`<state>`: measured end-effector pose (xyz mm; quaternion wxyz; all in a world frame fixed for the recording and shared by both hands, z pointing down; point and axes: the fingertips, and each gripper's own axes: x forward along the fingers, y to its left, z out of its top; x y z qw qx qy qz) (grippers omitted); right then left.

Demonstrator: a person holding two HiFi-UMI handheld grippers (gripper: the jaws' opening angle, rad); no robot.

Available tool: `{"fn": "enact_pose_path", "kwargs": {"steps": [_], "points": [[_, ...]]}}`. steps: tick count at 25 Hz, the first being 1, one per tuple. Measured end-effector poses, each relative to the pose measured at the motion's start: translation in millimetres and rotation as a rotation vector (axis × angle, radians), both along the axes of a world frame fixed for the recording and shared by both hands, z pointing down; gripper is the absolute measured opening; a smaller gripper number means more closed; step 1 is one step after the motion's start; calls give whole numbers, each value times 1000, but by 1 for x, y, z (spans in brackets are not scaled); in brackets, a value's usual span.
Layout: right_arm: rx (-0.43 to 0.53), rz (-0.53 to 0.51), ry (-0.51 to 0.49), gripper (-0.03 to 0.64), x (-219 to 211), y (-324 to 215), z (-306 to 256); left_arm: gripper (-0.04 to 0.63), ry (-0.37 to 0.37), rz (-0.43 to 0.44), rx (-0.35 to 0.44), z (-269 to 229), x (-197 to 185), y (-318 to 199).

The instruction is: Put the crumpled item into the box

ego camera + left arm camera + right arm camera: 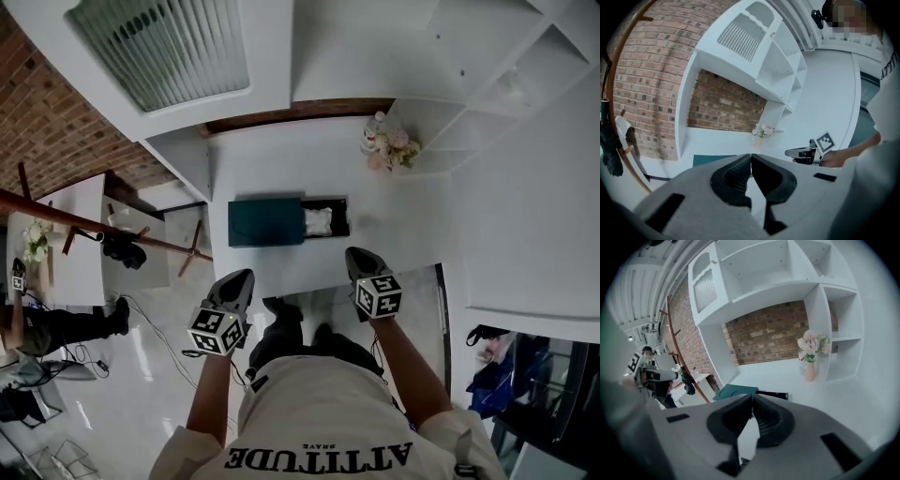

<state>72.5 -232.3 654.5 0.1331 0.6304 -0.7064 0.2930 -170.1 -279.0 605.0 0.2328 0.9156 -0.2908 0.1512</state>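
A dark teal box (265, 222) lies in the middle of the white table (281, 159), its lid slid left. A white crumpled item (318, 221) rests in the open black part at its right end. My left gripper (240, 276) hovers at the table's front edge, below the box, and is shut with nothing between its jaws (751, 155). Near the front edge, just right of the box, my right gripper (356, 253) is also shut and empty (753, 397). The right gripper view shows the box (736, 391) just past the jaw tips.
A small vase of pink flowers (386, 145) stands at the table's back right corner, next to white shelving (487, 84). A brick wall backs the table. On the floor to the left are a low white table (66, 234) and a wooden rack (94, 228).
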Motion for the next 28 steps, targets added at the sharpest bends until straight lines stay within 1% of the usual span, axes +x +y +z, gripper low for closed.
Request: {"fn": "enact_pose_path", "kwargs": {"steps": [5, 9, 14, 21, 28], "points": [[54, -62, -15, 34, 7, 40, -21, 28, -11, -17, 43, -13, 17, 41], [88, -87, -24, 34, 12, 79, -38, 28, -1, -29, 78, -27, 27, 84], [125, -118, -34, 34, 12, 118, -58, 25, -15, -44, 113, -42, 34, 124], [146, -161, -37, 34, 2, 149, -65, 26, -18, -66, 163, -67, 30, 160], [185, -166, -22, 34, -10, 161, -88, 26, -13, -72, 181, -81, 9, 172]]}}
